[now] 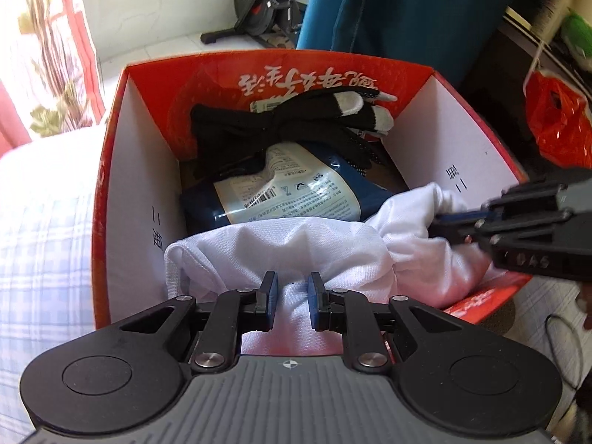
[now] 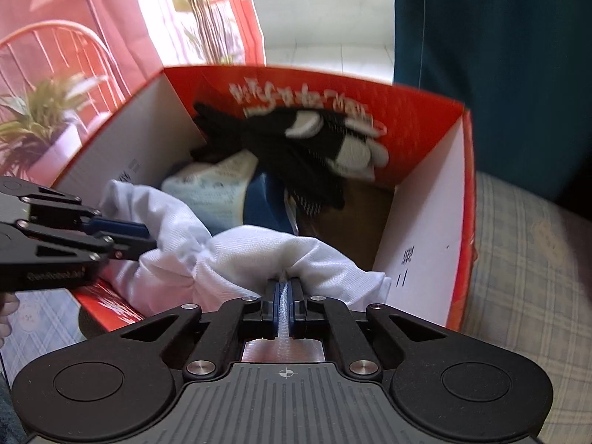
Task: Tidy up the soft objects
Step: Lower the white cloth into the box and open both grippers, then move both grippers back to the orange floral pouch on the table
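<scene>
A white cloth [image 1: 296, 244] lies bunched over the near rim of a red cardboard box [image 1: 111, 170]; it also shows in the right wrist view [image 2: 229, 255]. My left gripper [image 1: 292, 296] is partly open, its pads on either side of a fold of the cloth without pinching it. My right gripper [image 2: 284, 296] is shut on a fold of the white cloth at the box's near rim [image 2: 458, 259]. It enters the left wrist view from the right [image 1: 455, 222]. Inside the box lie black gloves [image 1: 281, 125] with white tips and a blue-and-white packet [image 1: 281, 192].
The box stands on a pale checked bedcover [image 1: 44, 244]. A blue curtain [image 1: 407, 7], an exercise bike [image 1: 259, 3] and a red plastic bag [image 1: 558, 122] lie beyond it. A potted plant [image 2: 40, 129] stands at the left.
</scene>
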The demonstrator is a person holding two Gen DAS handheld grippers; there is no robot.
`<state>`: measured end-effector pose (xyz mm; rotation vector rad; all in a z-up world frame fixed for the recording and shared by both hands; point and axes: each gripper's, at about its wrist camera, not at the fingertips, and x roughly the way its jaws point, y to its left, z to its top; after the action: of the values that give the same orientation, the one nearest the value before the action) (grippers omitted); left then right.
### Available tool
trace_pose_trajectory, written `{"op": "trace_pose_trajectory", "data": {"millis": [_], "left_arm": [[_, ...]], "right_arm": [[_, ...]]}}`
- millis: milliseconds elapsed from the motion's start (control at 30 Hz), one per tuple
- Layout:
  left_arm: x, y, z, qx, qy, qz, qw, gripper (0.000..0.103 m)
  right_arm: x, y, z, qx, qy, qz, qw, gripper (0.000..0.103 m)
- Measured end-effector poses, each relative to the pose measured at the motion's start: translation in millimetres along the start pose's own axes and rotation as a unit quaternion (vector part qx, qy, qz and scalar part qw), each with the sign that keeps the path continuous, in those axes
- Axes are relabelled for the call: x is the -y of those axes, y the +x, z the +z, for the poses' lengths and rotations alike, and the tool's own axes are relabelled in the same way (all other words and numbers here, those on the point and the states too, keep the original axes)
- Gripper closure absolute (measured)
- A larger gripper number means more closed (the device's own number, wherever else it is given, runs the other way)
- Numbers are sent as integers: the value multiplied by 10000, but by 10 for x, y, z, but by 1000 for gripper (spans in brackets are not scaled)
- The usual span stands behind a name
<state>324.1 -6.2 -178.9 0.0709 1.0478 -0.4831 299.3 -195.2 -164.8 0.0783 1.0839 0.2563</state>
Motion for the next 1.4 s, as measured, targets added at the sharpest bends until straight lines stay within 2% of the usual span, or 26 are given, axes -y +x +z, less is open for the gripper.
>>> {"op": "trace_pose_trajectory", "data": {"millis": [67, 200, 367, 467, 600, 800, 867, 1033, 1233, 1400], "left_arm": [[-38, 20, 9, -36, -159, -65, 9998, 84], [-8, 46, 2, -64, -139, -60, 9999, 84], [37, -19, -11, 67, -130, 85, 9999, 84], [79, -213, -37, 333, -127, 223, 9991, 77], [179, -515, -102, 716, 3, 260, 9971, 72], [441, -960, -370, 1174, 217, 146, 9927, 72], [521, -1098, -515, 1324, 241, 61, 9909, 66], [716, -1251, -1000, 1378, 348, -35, 9898, 60], [823, -1107, -1653, 963, 234, -198, 9949, 60], [889, -890, -2089, 517, 56, -295, 9982, 60]], "right_arm": [[19, 61, 21, -141, 66, 9, 9999, 99], [37, 149, 24, -395, 132, -42, 9991, 99], [32, 133, -26, -282, 193, -110, 9994, 97], [19, 16, -59, 21, 131, -213, 9997, 94], [3, -362, -149, 867, 90, -160, 9961, 73], [-100, -855, -455, 1568, -176, -161, 9873, 72], [-143, -962, -625, 1683, -196, -112, 9855, 72], [-255, -1106, -1105, 1626, -366, 60, 9860, 70], [-451, -1005, -1830, 1126, -519, 221, 9920, 67], [-645, -854, -2345, 604, -714, 35, 9956, 64]]}}
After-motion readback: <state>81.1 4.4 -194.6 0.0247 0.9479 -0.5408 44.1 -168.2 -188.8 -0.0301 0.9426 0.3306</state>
